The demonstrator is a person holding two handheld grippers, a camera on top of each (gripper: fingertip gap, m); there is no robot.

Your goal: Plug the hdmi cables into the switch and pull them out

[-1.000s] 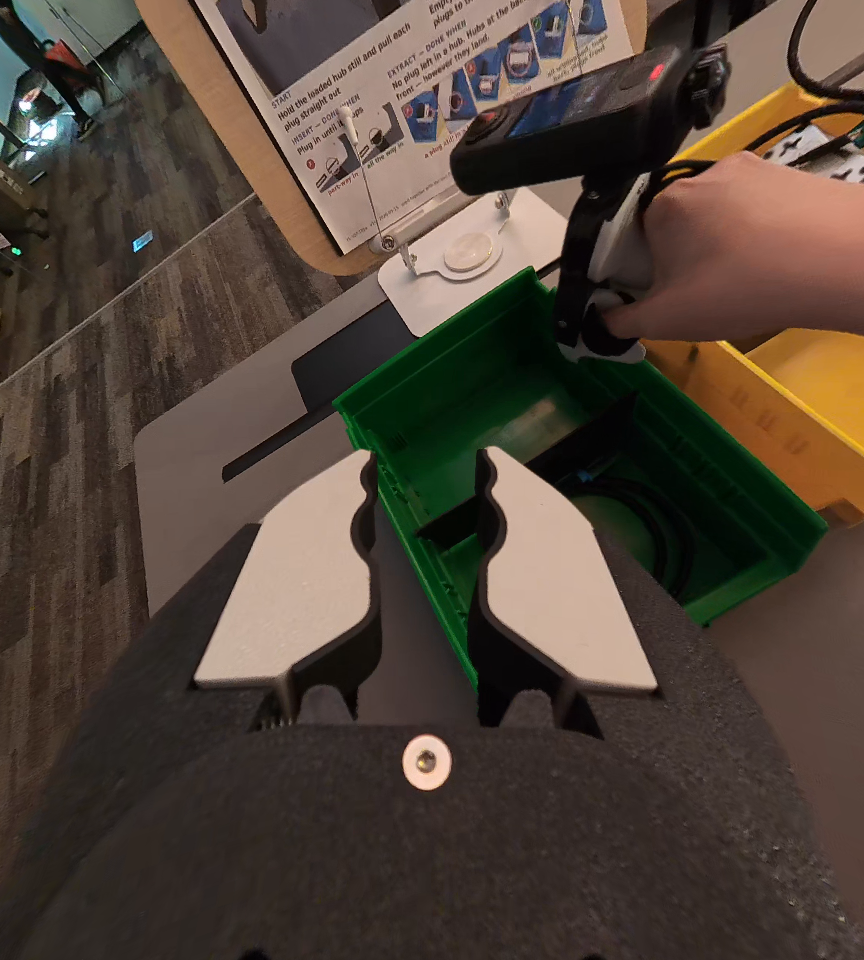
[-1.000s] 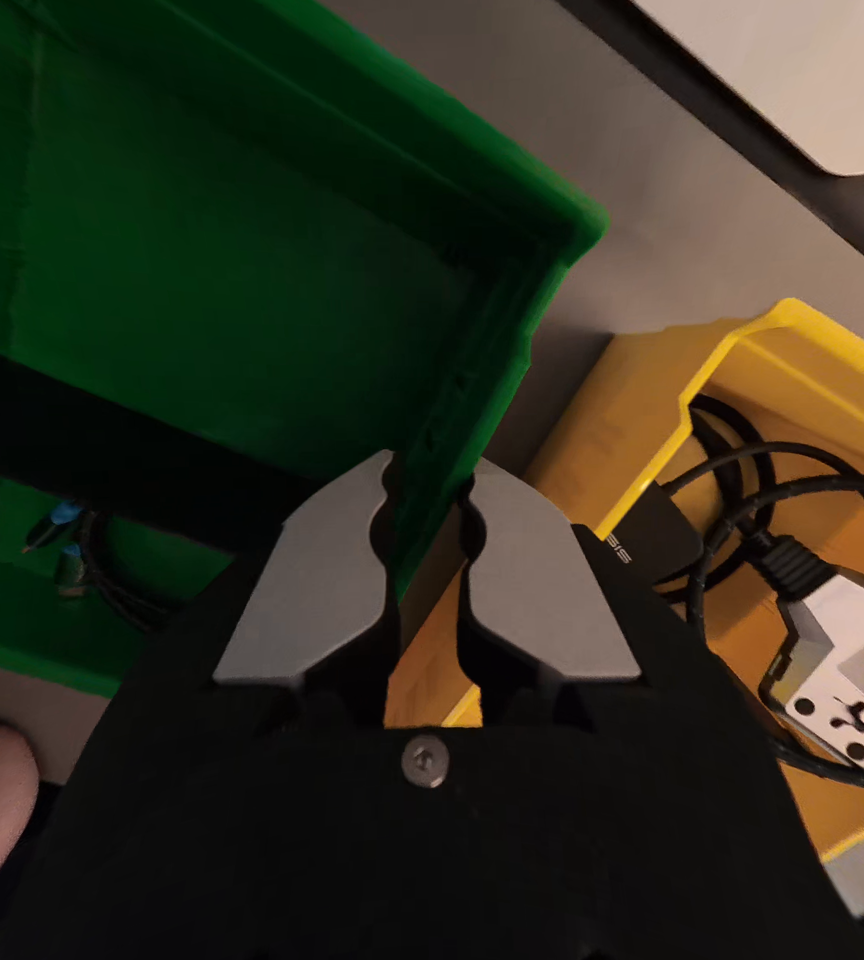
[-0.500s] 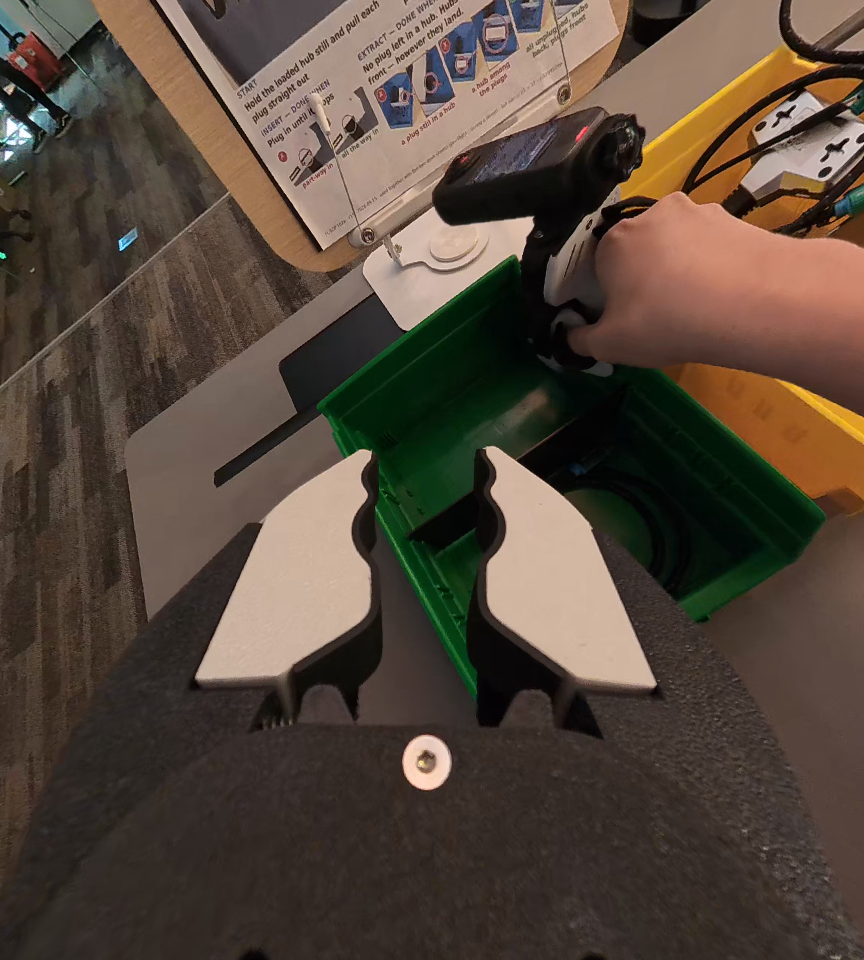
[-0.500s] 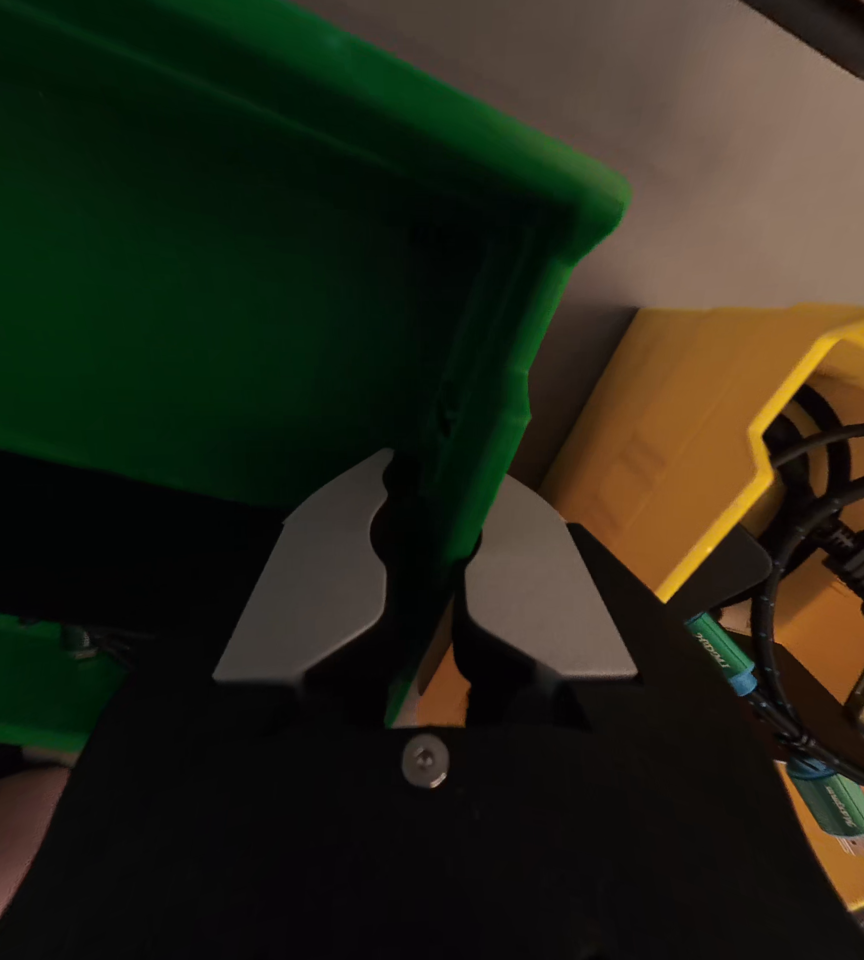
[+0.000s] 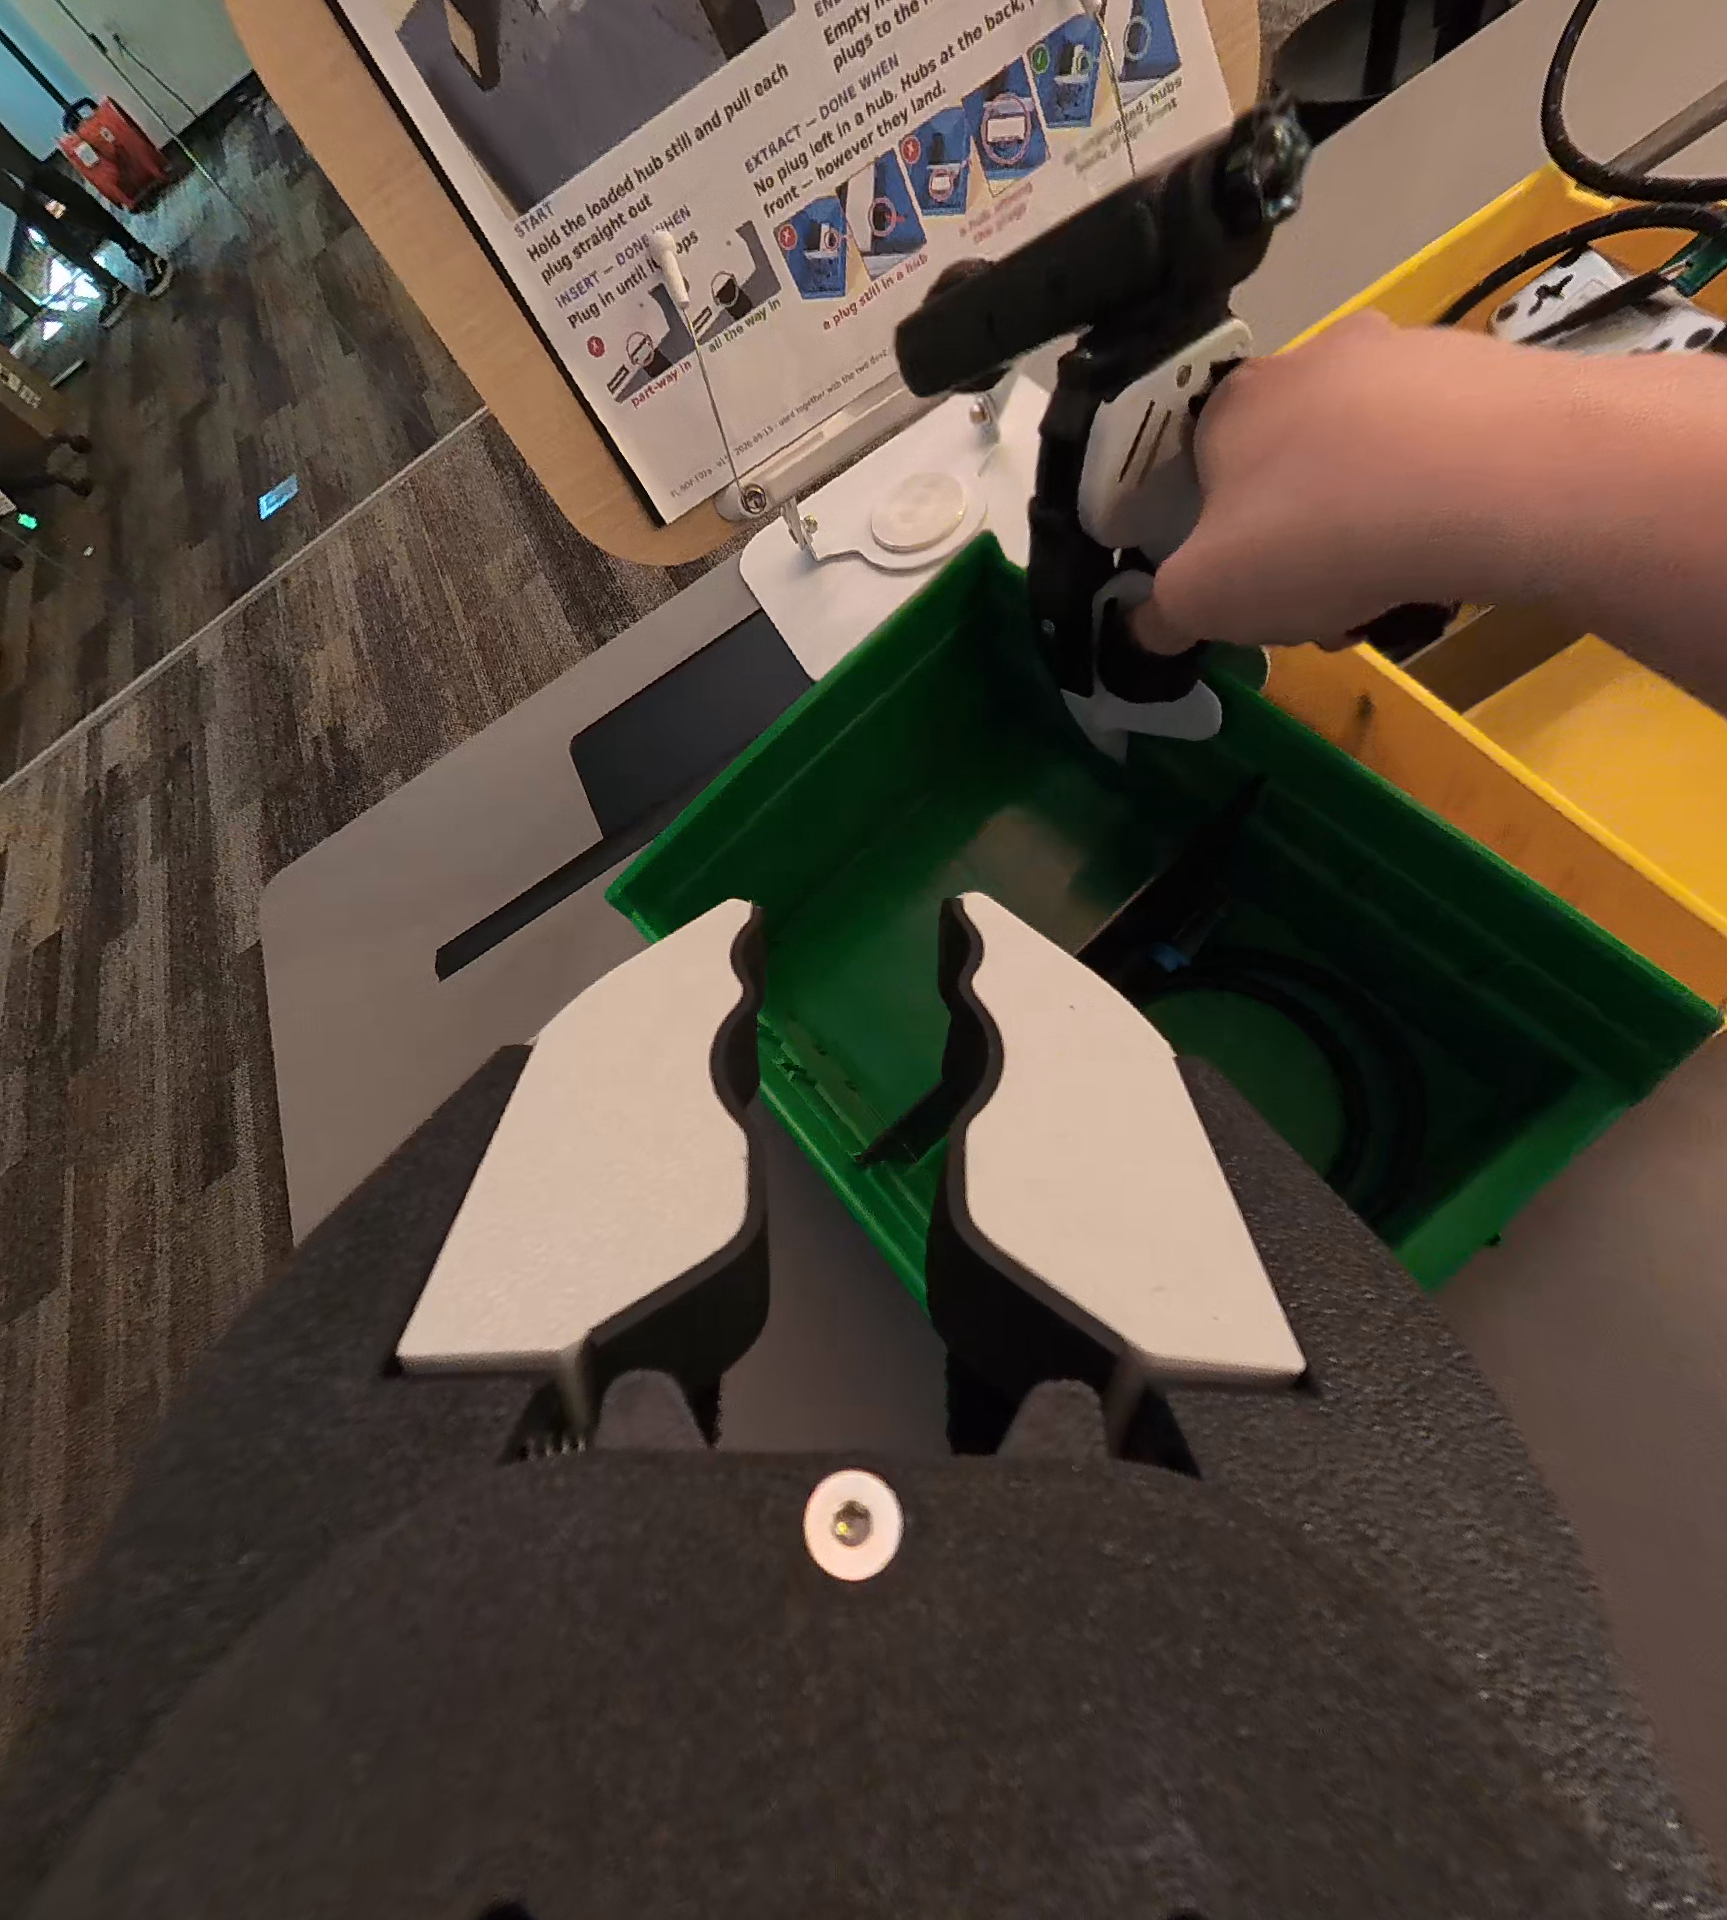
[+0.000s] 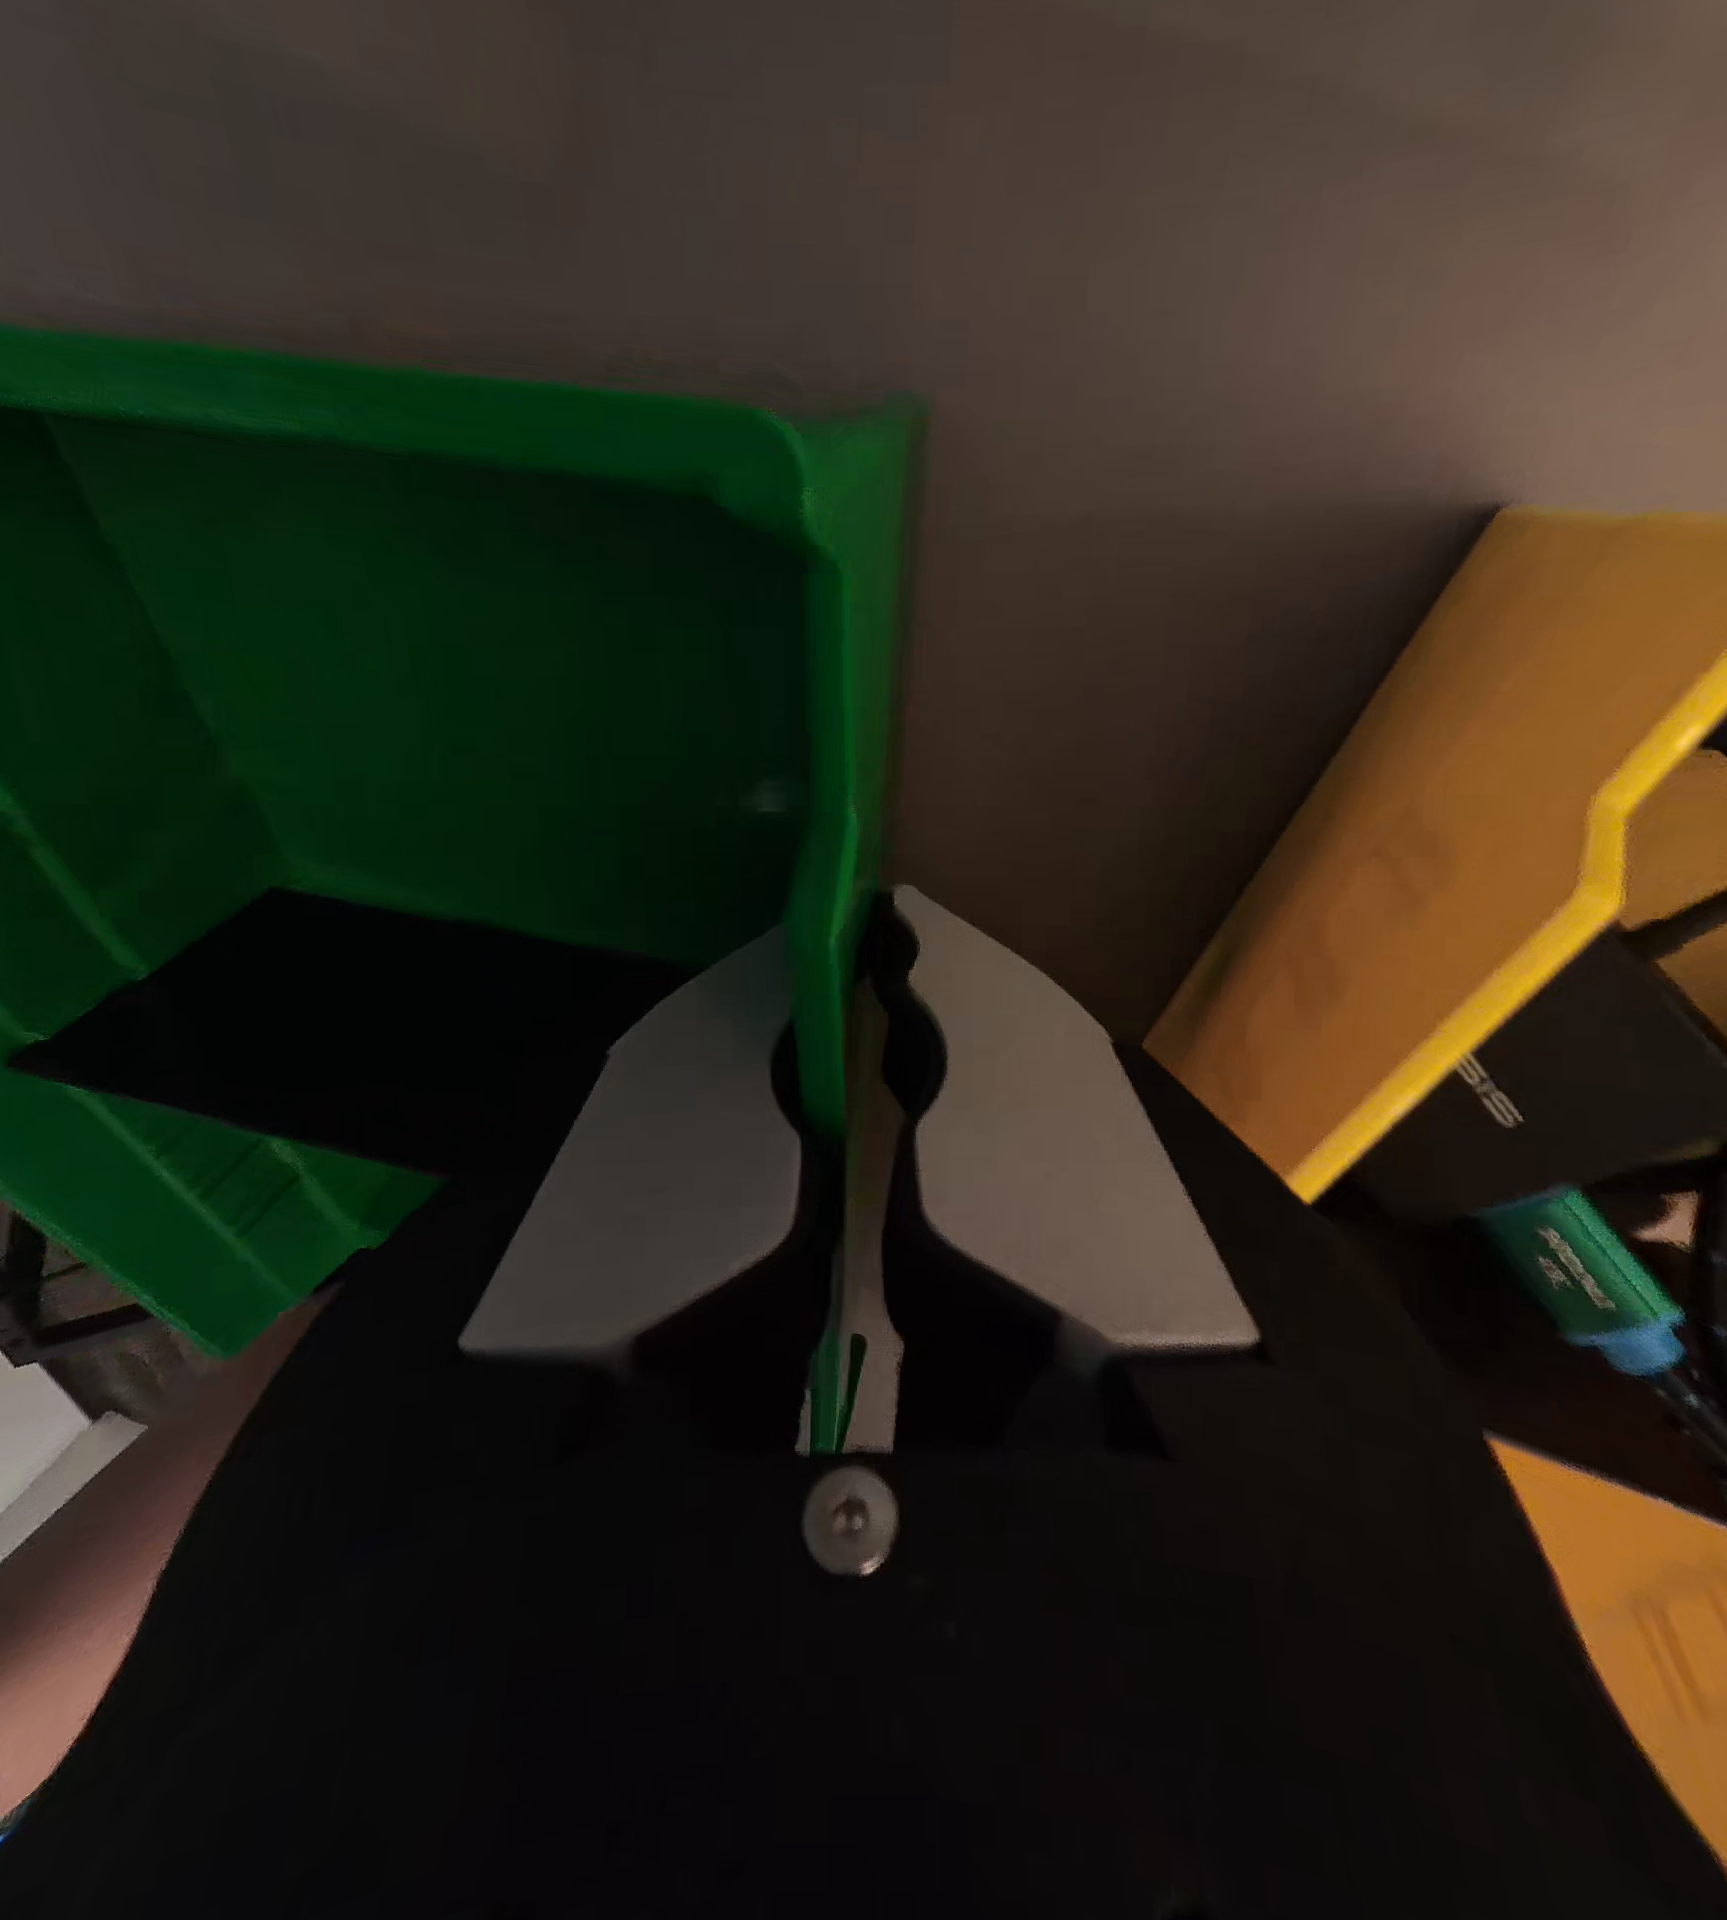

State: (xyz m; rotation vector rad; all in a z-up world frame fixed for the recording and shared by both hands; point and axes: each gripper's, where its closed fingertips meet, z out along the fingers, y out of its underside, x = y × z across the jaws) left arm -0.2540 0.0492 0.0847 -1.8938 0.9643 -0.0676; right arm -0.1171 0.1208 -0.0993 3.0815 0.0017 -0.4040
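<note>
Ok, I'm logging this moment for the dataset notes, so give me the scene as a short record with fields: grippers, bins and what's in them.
left gripper: open, empty, fingers either side of the green bin's near wall
right gripper: shut on the green bin's wall
green bin: on the grey table, black divider inside, coiled black cable in the near compartment
yellow bin: beside the green bin, holds cables, a black box and a teal-ended plug
switch: none identifiable
plugging: not begun

Left view bright, sharp; right view dim, motion-blurred; fisheye edges
</note>
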